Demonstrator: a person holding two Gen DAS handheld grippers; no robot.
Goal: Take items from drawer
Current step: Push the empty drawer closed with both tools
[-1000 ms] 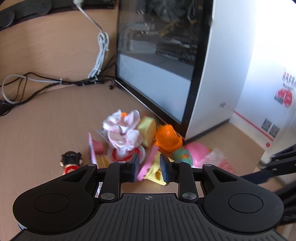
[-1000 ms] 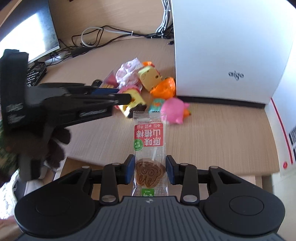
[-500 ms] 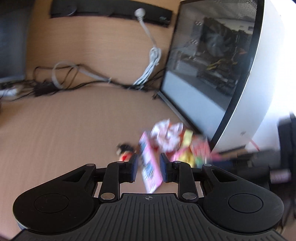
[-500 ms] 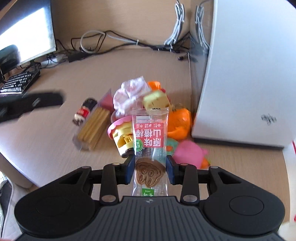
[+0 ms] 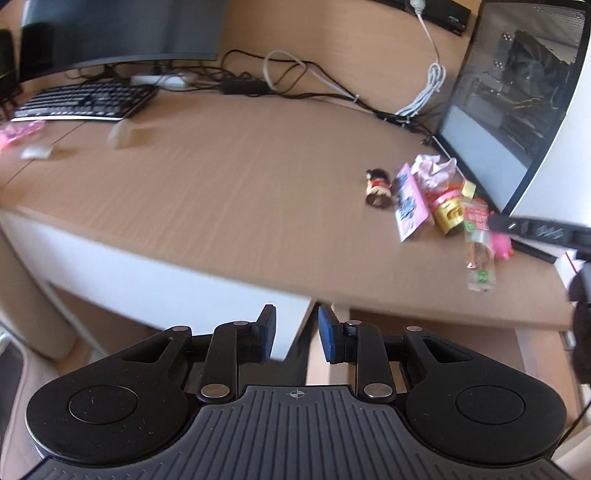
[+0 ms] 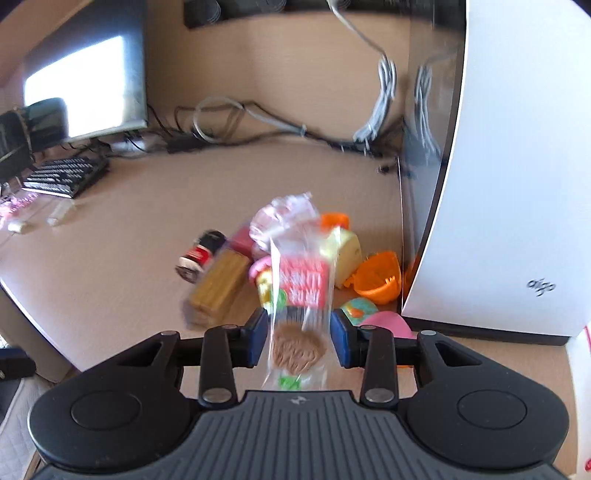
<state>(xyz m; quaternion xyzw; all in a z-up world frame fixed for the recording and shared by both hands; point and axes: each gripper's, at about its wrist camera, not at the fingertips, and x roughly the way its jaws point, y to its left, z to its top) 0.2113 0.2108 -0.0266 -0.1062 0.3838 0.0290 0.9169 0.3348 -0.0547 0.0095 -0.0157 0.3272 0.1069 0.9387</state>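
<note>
My right gripper (image 6: 298, 339) is shut on a clear snack packet (image 6: 299, 291) with a red label and a brown biscuit inside. It holds the packet, blurred and slightly tilted, just above a pile of items on the desk. The pile has a small figurine (image 6: 201, 254), a box of biscuit sticks (image 6: 218, 284), an orange cup (image 6: 380, 277) and a pink toy (image 6: 388, 323). In the left wrist view the same packet (image 5: 478, 251) hangs by the right gripper (image 5: 498, 223). My left gripper (image 5: 297, 332) is open and holds nothing, low in front of the desk edge. A pink packet (image 5: 410, 203) lies in the pile.
A white computer case (image 6: 517, 184) with a glass side stands right of the pile. Cables (image 5: 295, 74) run along the back wall. A keyboard (image 5: 85, 103) and monitor (image 5: 118, 33) sit at the far left. A white desk panel (image 5: 166, 277) is below the edge.
My left gripper has drawn back and down from the pile to below the desk edge; the pink packet between its fingers now lies on the desk. My right gripper moved in over the pile.
</note>
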